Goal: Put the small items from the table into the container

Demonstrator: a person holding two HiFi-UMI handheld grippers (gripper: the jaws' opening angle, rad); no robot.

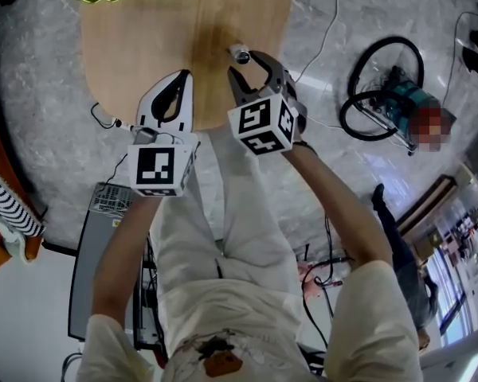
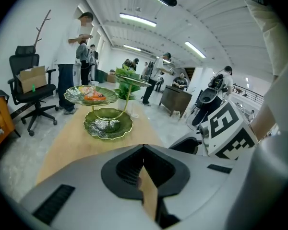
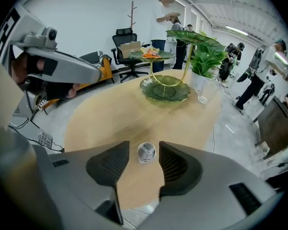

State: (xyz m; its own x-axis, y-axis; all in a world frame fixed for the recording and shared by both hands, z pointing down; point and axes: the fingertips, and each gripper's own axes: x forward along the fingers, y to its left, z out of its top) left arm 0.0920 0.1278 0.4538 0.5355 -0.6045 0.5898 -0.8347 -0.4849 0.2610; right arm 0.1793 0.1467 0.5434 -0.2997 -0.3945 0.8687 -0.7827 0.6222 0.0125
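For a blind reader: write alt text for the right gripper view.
The right gripper hangs open over a wooden table, a small round silver tin lying between its fingers, touching neither. Farther along the table stand a green leaf-shaped tiered dish and a potted plant, with people in the room behind.

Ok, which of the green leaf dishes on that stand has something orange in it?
The middle dish, off to one side of the stem; the bottom dish and the top leaf show nothing orange.
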